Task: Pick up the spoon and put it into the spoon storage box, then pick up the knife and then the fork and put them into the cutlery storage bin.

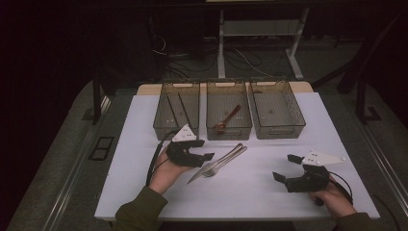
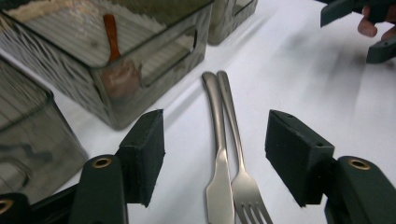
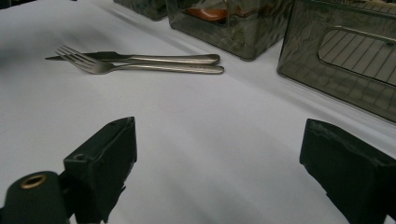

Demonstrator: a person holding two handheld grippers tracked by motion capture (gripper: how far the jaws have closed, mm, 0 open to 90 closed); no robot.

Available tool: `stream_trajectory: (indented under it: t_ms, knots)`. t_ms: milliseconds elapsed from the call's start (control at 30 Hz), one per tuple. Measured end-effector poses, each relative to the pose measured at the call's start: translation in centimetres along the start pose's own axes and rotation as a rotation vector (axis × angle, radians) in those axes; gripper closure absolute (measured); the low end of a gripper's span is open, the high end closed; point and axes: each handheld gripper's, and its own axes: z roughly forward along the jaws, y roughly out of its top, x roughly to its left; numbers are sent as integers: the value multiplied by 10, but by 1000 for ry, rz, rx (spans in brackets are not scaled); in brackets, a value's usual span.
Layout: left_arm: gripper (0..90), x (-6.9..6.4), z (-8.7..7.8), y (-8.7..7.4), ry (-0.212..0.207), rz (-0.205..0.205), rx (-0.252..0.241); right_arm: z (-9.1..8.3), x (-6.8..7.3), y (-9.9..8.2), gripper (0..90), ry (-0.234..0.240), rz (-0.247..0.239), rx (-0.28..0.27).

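Left gripper (image 1: 210, 156) sits low over the white counter (image 1: 144, 192), at the tip end of a knife (image 1: 211, 166) and a fork (image 1: 226, 161). Jaws stand apart; in the left gripper view the knife (image 2: 218, 154) and fork (image 2: 238, 158) lie side by side, touching along the handles, on the counter between the two pads (image 2: 299, 156). Pads are clear of both pieces on either side; nothing is clamped.

Right gripper (image 1: 285, 167) is held well apart from the cutlery, near the right front of the counter. Jaws wide apart, nothing between them but bare counter. In the right gripper view the fork (image 3: 140, 67) lies nearer than the knife (image 3: 154, 58), handles pointing toward the bins.

Knife and fork lie diagonally near the counter's middle, handles toward the back, just in front of the middle bin (image 1: 228, 127). That bin holds a brown spoon (image 1: 227, 119), bowl end toward its front wall. Left bin (image 1: 163, 120) has a divider running front to back. Right bin (image 1: 291, 127) stands beside the middle one; its contents cannot be made out. All three bins are dark, see-through, set in a row along the back of the counter.
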Motion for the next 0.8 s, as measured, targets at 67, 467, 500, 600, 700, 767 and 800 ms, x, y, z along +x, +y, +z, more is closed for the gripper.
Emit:
stream_trajectory:
  t_ms: [67,467,500,600,700,767,800]
  knots:
    - [423,2,3,-2,-4,-12,9,0,1,0,103,2,-5,0]
    - [572,2,19,-6,-5,2,56,-3,1,-1,103,12,-12,-5]
    - [584,3,21,-6,-9,-1,61,-3,1,-1,103,12,-13,-6]
    - [604,4,25,-6,-14,2,69,-2,2,0,104,14,-14,-3]
    - [622,6,29,-4,-18,3,75,-1,2,0,104,17,-16,1]
    - [636,7,33,-4,-26,-1,74,-1,2,0,103,18,-17,1]
    - [641,7,35,-3,-32,-6,74,-1,2,0,104,18,-16,1]
